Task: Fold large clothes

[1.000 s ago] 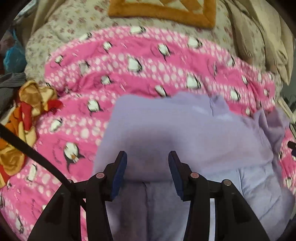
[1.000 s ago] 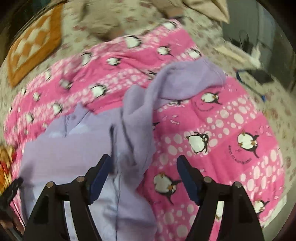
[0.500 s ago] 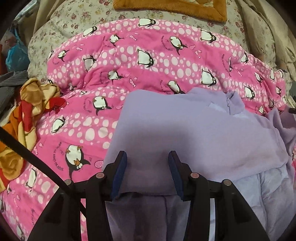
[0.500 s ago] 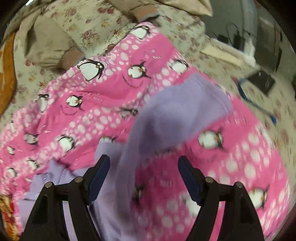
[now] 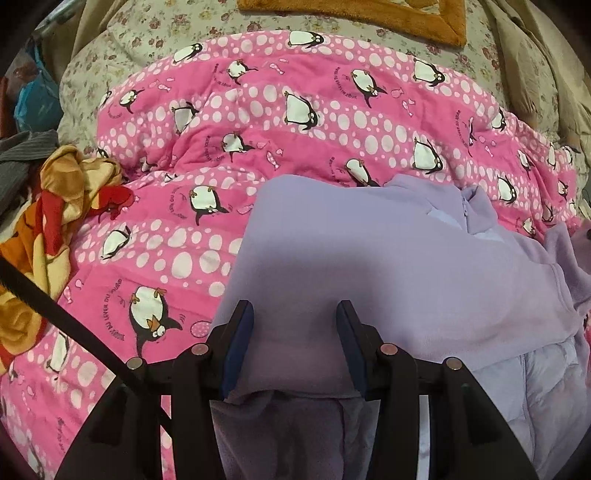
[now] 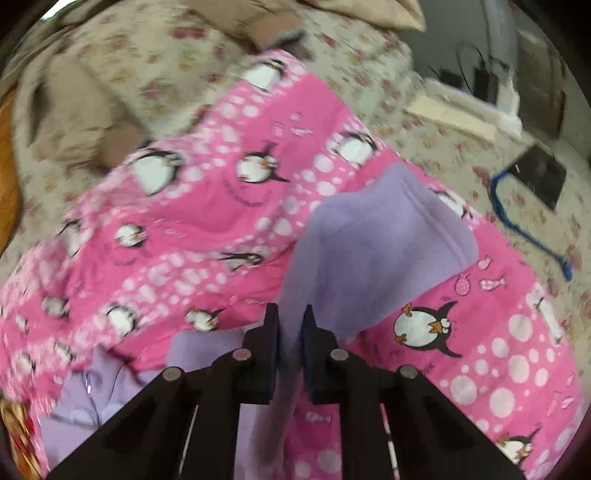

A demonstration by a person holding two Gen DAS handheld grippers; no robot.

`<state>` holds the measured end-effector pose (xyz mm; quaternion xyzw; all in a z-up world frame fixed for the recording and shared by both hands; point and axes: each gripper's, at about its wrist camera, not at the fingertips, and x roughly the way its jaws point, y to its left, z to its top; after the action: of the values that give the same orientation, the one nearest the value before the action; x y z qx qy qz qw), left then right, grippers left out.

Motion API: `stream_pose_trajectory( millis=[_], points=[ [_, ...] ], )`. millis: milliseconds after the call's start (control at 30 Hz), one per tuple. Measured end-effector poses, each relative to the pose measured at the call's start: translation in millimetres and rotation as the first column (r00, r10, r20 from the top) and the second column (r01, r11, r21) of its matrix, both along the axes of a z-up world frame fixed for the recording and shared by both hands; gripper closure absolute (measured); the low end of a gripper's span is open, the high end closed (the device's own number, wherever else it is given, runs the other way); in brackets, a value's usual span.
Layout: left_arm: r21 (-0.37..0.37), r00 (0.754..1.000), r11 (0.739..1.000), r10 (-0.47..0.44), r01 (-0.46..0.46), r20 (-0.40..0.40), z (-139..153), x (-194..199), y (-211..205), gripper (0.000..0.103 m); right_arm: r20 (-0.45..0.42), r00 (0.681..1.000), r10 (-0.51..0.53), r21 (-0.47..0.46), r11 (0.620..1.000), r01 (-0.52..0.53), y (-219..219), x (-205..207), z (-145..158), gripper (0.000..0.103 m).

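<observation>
A lilac fleece jacket lies on a pink penguin-print blanket spread over a bed. Judging by how it lies, the folding is partly done: one side of the jacket is already turned over its body, hiding most of the pale quilted lining, which shows only at the lower right of the left wrist view. The collar sits at the far edge. The left gripper hovers at the near hem of that folded panel with its blue-padded fingers well apart and fleece lying between them, not pinched. In the blurred right wrist view, the right gripper has its fingers drawn close together around the jacket's sleeve, which stretches away across the blanket to its stitched cuff. That sleeve looks like what is left to bring in over the body, with a final fold likely after. Under the blanket is a cream floral bedspread. An orange-bordered cushion lies at the far end, a crumpled red and yellow cloth at the left, tan bedding beyond. A blue cord and a dark flat object, too blurred to identify, rest at the right.
</observation>
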<state>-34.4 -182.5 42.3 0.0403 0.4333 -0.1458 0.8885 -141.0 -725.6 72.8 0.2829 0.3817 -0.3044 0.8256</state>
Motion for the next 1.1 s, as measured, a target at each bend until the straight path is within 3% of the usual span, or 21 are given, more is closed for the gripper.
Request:
stream_pose_trajectory(
  millis=[167,367,467,533,633,733,767,833,933,1000,1100],
  points=[
    [0.005,1.0,1.0,0.013,-0.013,0.002,0,-1,2,0.086,0.049,0.992,0.115,-0.044,0.993,-0.113,39,-8,27,0.092],
    [0.004,1.0,1.0,0.019,-0.019,0.004,0,-1,4,0.086,0.114,0.959,0.26,-0.074,0.965,-0.253,99,-15,60,0.092],
    [0.001,1.0,1.0,0.023,-0.023,0.003,1,-2,5,0.086,0.136,0.92,0.367,-0.103,0.929,-0.356,140,-18,77,0.092],
    [-0.001,1.0,1.0,0.028,-0.028,0.003,1,-2,6,0.086,0.14,0.874,0.466,-0.116,0.884,-0.453,178,-18,80,0.092],
    [-0.007,1.0,1.0,0.031,-0.031,0.003,1,-2,8,0.086,0.101,0.808,0.58,-0.085,0.815,-0.574,227,-16,62,0.092],
    [-0.013,0.999,0.999,0.033,-0.033,0.004,2,-3,10,0.086,-0.014,0.745,0.667,0.028,0.745,-0.666,269,-8,10,0.087],
    [-0.015,0.999,0.999,0.034,-0.034,0.005,3,-3,11,0.086,-0.034,0.738,0.674,0.065,0.738,-0.671,273,-8,-2,0.082],
    [-0.023,0.999,0.999,0.038,-0.038,0.004,4,-3,13,0.086,-0.012,0.752,0.659,0.144,0.746,-0.651,273,-15,-22,0.072],
    [-0.036,0.999,0.998,0.047,-0.048,-0.008,5,-2,14,0.086,0.086,0.796,0.599,0.209,0.771,-0.602,255,-31,-19,0.06],
    [-0.052,0.999,0.997,0.052,-0.053,-0.016,7,-2,16,0.086,0.107,0.823,0.558,0.203,0.798,-0.568,244,-39,-11,0.041],
    [-0.079,0.998,0.995,0.058,-0.058,-0.002,14,-5,19,0.086,0.131,0.852,0.506,0.168,0.836,-0.522,230,-41,-2,0.035]
  ],
)
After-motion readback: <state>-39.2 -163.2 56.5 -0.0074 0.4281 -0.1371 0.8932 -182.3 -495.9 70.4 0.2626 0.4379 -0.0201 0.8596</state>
